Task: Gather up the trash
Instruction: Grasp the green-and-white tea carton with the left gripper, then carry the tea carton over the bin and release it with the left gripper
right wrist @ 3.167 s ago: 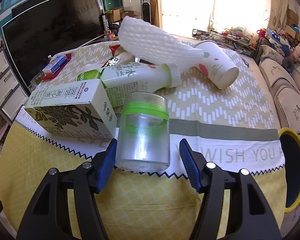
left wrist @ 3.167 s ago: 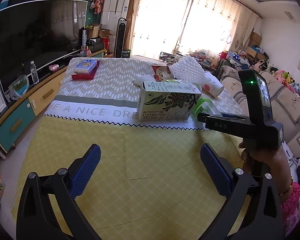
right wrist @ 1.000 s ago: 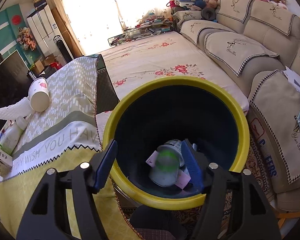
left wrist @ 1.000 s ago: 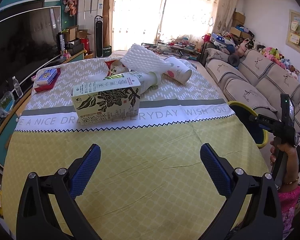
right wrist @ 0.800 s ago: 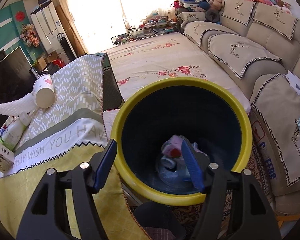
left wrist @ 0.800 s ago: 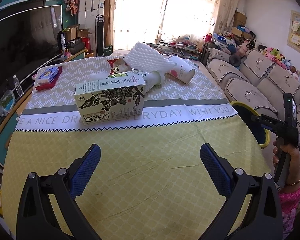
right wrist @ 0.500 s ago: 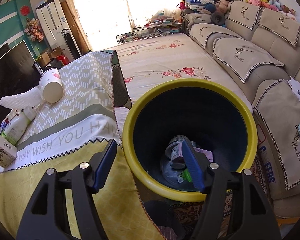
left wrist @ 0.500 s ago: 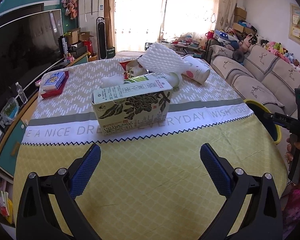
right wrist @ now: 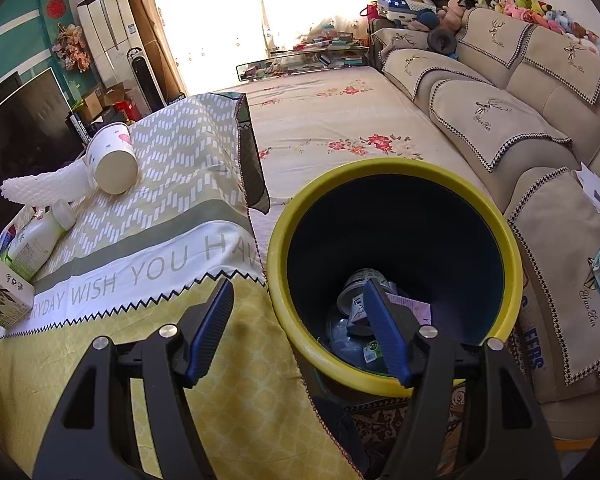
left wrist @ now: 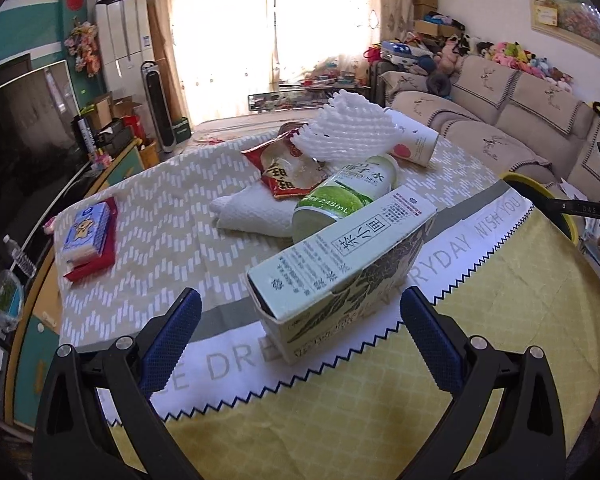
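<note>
Your left gripper (left wrist: 300,334) is spread wide and holds nothing; the tea carton (left wrist: 342,268) lies on the table (left wrist: 340,420) just in front, between the two blue fingers (left wrist: 171,338) but not touching them. Behind the carton you see the green drink bottle (left wrist: 346,196) lying on its side, then the red snack bag (left wrist: 286,168), the white foam net (left wrist: 344,132) and the paper cup (left wrist: 414,140) at the far right. Your right gripper (right wrist: 300,330) is also spread and empty, hanging over the near rim of the yellow trash bin (right wrist: 396,176), which stands just right of the table; some trash (right wrist: 356,320) lies at its bottom.
</note>
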A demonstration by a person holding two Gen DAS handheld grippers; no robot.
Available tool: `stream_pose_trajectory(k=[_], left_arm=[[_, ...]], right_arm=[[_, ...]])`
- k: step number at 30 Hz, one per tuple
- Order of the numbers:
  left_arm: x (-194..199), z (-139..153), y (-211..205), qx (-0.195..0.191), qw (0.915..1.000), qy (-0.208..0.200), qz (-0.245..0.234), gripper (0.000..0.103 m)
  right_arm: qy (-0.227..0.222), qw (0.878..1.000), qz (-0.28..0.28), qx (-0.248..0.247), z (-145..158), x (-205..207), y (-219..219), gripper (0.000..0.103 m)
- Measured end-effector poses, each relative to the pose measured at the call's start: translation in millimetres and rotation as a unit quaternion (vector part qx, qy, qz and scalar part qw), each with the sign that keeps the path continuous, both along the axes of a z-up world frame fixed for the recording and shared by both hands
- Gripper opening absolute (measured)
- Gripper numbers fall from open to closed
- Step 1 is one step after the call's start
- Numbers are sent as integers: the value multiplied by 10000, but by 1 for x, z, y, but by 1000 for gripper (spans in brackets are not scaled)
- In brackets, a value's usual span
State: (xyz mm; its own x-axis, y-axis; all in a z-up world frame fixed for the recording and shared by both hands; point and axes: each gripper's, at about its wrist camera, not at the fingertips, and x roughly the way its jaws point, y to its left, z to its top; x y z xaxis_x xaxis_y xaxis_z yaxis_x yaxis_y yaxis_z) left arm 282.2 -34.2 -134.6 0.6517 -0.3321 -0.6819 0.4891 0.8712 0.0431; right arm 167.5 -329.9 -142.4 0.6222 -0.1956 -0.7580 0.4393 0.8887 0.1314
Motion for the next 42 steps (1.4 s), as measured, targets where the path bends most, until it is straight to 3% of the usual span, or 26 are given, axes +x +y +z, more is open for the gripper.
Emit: stream_pose_trajectory(k=[3, 5, 7, 14, 19, 20, 22, 24, 28, 35, 42], left_arm=[[14, -9, -5, -44, 9994, 198, -275, 97], [21, -15, -7, -86, 9985, 388, -383, 87], [23, -18, -9, -235, 9964, 621, -527, 70], [-5, -10, -26, -564, 9900, 780, -1034, 67], [-8, -13, -50, -105, 9924, 469, -1130, 66], [-7, -13, -52, -82, 9924, 478, -1132, 62], [-2, -17, -58, -24, 9923, 543, -1114, 40], [2, -18, -59, -64, 9918, 646, -1103, 33], [-7, -15, -70, 151, 9931, 535, -1035, 31], [-40, 19, -114, 44, 9898, 435, -1359, 31], [-50, 42, -211, -170, 9745, 595, -2158, 31]], right_arm=[[27, 10000, -7, -39, 1, 1, 2, 64], [33, 10000, -17, -54, 2, 0, 1, 64], [37, 10000, -27, -57, 2, 1, 1, 65], [102, 9999, 32, 60, -7, 4, 0, 65], [80, 9998, 125, 119, -8, 5, 2, 65], [72, 9998, 134, 128, -8, 4, 2, 65], [40, 9998, 126, 145, -6, 1, 0, 65], [-2, 9998, 101, 159, -4, -1, -3, 65], [-102, 9996, 48, 254, -2, -8, -11, 65], [-285, 9988, -63, 381, 2, -23, -29, 65], [-506, 9972, -448, 326, 12, -58, -62, 65]])
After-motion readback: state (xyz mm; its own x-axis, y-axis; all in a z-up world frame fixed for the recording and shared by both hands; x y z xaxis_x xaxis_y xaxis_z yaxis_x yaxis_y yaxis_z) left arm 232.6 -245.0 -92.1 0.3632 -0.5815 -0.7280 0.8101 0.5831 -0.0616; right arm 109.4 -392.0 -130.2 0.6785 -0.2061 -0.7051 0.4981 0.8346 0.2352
